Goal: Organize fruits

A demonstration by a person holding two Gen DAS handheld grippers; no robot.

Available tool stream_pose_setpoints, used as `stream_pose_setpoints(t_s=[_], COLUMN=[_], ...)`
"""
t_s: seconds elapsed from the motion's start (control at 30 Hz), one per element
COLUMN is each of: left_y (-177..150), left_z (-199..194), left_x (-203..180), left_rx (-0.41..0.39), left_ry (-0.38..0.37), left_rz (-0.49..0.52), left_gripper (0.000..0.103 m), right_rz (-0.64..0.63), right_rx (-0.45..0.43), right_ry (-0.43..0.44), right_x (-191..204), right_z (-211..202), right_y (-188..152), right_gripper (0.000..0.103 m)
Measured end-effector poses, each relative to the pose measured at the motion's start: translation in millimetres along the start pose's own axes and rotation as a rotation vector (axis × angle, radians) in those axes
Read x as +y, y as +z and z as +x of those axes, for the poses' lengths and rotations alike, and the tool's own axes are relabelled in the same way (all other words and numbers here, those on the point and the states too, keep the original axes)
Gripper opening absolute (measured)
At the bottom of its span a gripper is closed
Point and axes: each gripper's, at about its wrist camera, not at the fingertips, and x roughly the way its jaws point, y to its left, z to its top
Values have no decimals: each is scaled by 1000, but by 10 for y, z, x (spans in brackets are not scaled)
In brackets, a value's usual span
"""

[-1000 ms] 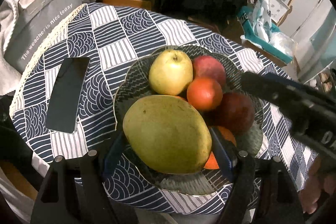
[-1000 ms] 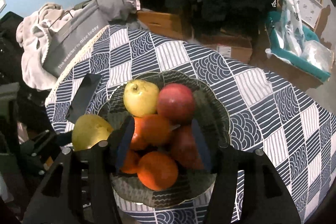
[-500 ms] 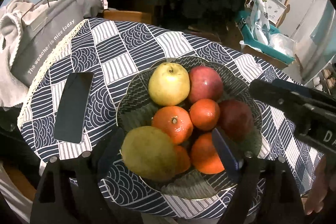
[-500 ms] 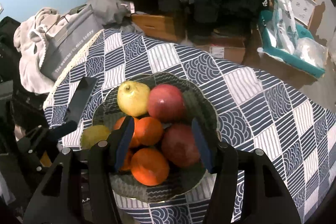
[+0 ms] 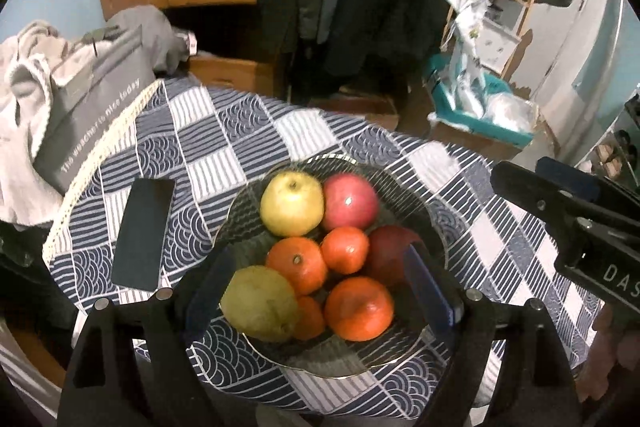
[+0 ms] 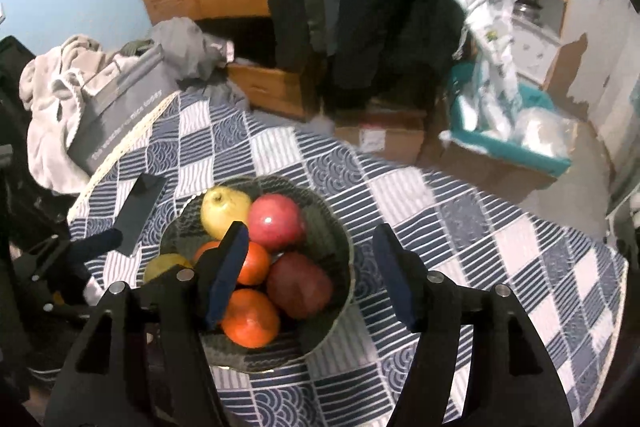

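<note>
A dark patterned glass bowl (image 5: 400, 179) stands on the checked blue-and-white tablecloth. In it lie a yellow apple (image 5: 292, 205), a red apple (image 5: 350, 201), a dark red apple (image 5: 390, 255), three oranges (image 5: 358, 309) and a green mango (image 5: 260, 303) at the front left. My left gripper (image 5: 320, 291) hangs open above the bowl's near side, holding nothing. My right gripper (image 6: 312, 271) hovers over the bowl's (image 6: 344, 235) right half with its jaws opening; the dark red apple (image 6: 300, 285) lies below them, untouched.
A black phone (image 5: 142, 233) lies on the cloth left of the bowl. A grey bag (image 5: 92, 107) and a pile of clothes sit at the table's far left edge. Cardboard boxes, a teal tray and shelves stand on the floor beyond.
The mango left my left gripper's jaws and now rests in the bowl. Both grippers rose and drew back from the fruit. The right jaws spread wider.
</note>
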Motion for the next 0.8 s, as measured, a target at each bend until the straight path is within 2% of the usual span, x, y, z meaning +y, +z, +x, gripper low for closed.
stream_pose_setpoints(t_s=[0.1,0.3,0.4,0.8], left_y=[36,97,125,228], left_z=[-104,-327,-455,-892], left_x=[-64,-208,-297,-493], left_rx=[-27,-80,-114,-225], left_ry=[-1,-28,-30,-45], left_rz=[12,28,46,60], left_gripper=[87,87,87,89], right_rz=[6,27,35,57], right_rx=[-45,-119,-162,-291], right_ry=[-37,-86,-118,-185], right_x=[-65,-225,-303,-525], right_z=[-174,-513,-686,-1267], right_y=[18,45,43,-10], right_gripper=[76,77,82,82])
